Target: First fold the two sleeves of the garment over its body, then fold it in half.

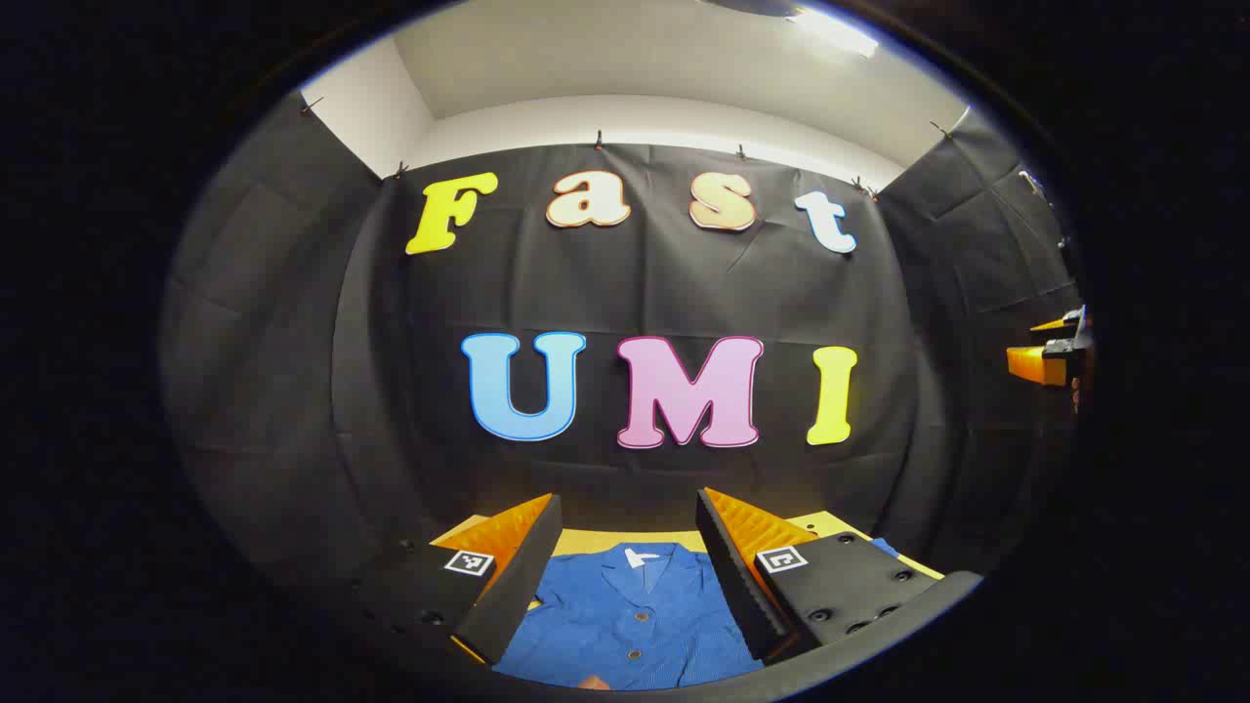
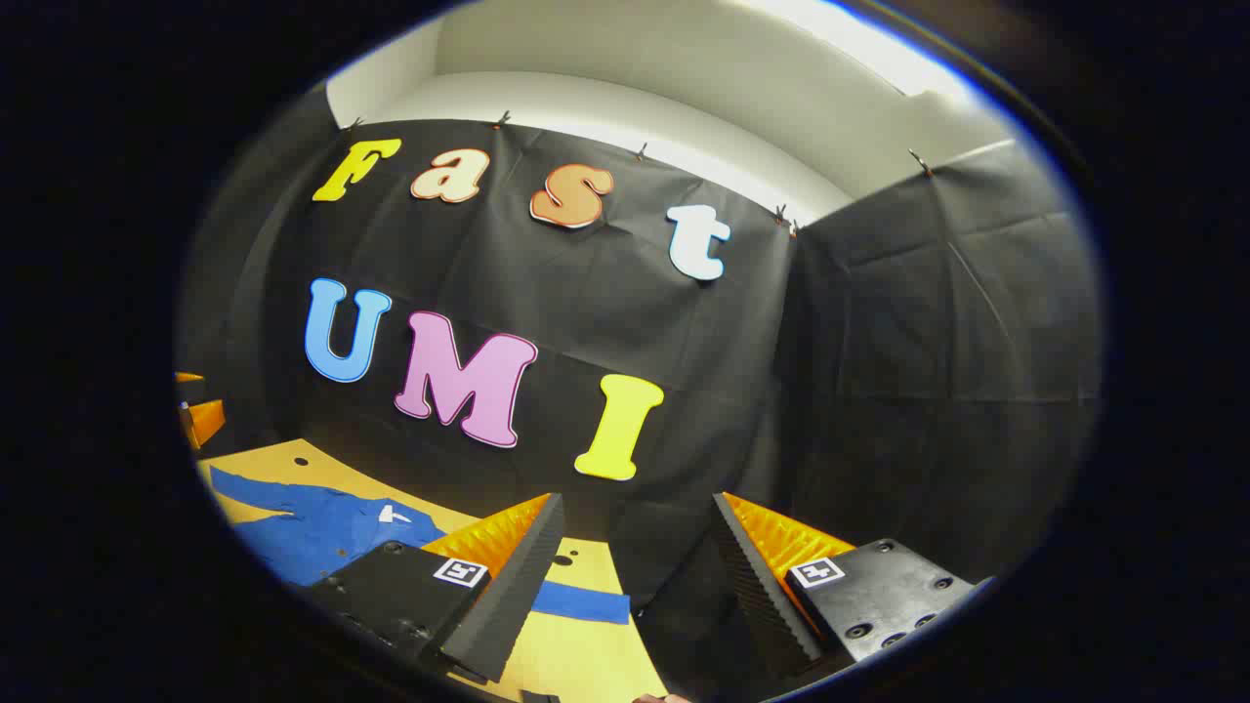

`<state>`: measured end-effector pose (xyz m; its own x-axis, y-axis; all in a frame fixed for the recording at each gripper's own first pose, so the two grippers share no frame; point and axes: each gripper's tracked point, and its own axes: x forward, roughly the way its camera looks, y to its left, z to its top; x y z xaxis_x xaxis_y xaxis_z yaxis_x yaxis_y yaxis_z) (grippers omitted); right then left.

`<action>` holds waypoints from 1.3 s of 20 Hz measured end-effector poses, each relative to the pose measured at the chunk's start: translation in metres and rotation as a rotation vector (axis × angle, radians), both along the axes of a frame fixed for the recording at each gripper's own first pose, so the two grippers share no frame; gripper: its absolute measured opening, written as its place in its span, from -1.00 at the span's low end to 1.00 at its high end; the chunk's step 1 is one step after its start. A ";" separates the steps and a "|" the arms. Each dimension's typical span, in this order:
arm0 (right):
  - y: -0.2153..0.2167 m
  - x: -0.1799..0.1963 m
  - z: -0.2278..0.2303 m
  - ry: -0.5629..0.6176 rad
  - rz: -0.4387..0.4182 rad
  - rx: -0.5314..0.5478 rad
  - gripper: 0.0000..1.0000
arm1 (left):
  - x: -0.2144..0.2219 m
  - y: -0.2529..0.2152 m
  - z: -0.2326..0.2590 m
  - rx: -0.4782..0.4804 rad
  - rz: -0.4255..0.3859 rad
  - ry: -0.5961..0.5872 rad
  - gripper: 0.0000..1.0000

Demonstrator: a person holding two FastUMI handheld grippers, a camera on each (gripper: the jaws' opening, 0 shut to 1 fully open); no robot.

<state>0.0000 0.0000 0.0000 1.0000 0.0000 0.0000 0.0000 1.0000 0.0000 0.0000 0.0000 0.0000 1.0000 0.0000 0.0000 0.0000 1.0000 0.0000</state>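
1. Left tongs (image 1: 625, 576): spread wide, gripping nothing, poised above blue buttoned cotton shirt (image 1: 635, 615) spread flat on yellow wooden tabletop (image 1: 625, 537).
2. Right tongs (image 2: 635, 576): spread wide, gripping nothing, above one outstretched sleeve (image 2: 581, 602).

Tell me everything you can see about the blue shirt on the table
The blue shirt is a button-front garment of what looks like thin woven cloth, with an open collar, a small white tag inside the neck and two buttons down the front. It lies flat, front up, on the yellow-tan table. In the right gripper view both sleeves lie spread out to the sides, not yet folded over the body. Nothing grips it: the left gripper hangs open above its chest, and the right gripper is open near one sleeve.
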 end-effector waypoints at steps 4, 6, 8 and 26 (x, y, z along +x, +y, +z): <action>0.089 -0.018 -0.001 0.063 0.162 0.168 0.77 | -0.010 0.015 0.012 -0.014 0.046 0.012 0.60; 0.124 -0.020 -0.004 0.089 0.229 0.197 0.92 | -0.014 0.024 0.018 -0.012 0.070 0.009 0.60; 0.149 -0.020 -0.001 0.092 0.289 0.177 0.92 | -0.015 0.030 0.027 -0.011 0.079 0.006 0.60; 0.203 0.048 0.053 0.024 0.385 0.175 0.92 | 0.001 0.062 0.039 0.057 0.104 0.036 0.60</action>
<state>0.0484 0.2027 0.0528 0.9269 0.3753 0.0095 -0.3711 0.9120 0.1747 0.0015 0.0621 0.0388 0.9939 0.1052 -0.0334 -0.1031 0.9929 0.0589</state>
